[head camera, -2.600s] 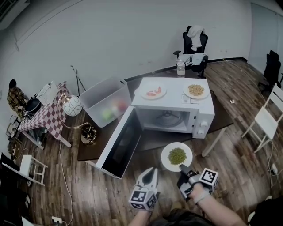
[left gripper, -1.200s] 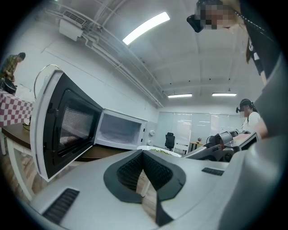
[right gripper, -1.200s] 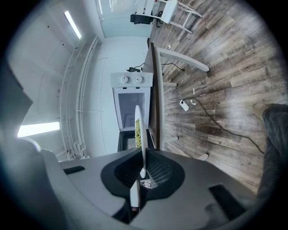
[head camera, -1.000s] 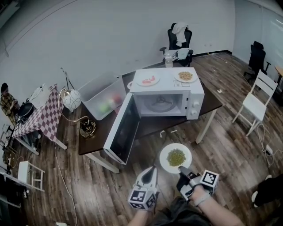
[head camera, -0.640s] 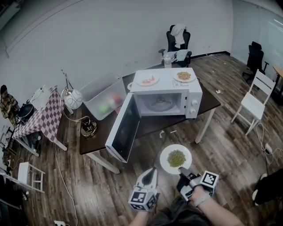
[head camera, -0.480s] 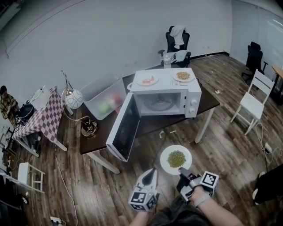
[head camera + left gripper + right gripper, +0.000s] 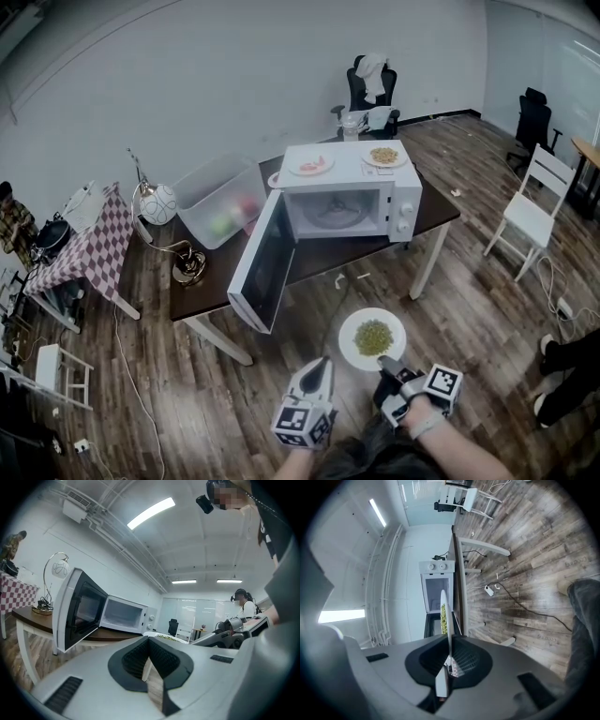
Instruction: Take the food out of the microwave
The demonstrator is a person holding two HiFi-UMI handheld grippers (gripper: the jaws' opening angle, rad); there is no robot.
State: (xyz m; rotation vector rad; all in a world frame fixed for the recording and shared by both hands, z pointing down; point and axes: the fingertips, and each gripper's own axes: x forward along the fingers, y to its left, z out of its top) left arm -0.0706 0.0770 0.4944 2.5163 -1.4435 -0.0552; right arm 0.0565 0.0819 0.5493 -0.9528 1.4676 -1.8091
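Observation:
The white microwave (image 7: 349, 199) stands on a dark table (image 7: 309, 264) with its door (image 7: 258, 264) swung wide open and its chamber empty. A white plate of green food (image 7: 373, 337) hangs over the wooden floor, well in front of the table. My right gripper (image 7: 389, 366) is shut on the plate's near rim. In the right gripper view the plate (image 7: 449, 620) shows edge-on between the pads. My left gripper (image 7: 321, 367) is beside it on the left, shut and holding nothing. The left gripper view shows the microwave (image 7: 122, 617) ahead.
Two more plates (image 7: 311, 165) (image 7: 382, 156) of food rest on top of the microwave. A clear bin (image 7: 217, 202) and a lamp (image 7: 157, 206) stand on the table's left part. A white chair (image 7: 530, 211) is at the right, a checkered table (image 7: 80, 246) at the left. A person's feet (image 7: 561, 367) are at the right edge.
The microwave and table have drawn farther away in the head view, while both grippers and the plate keep their place in it. A person's feet have come in at the right edge.

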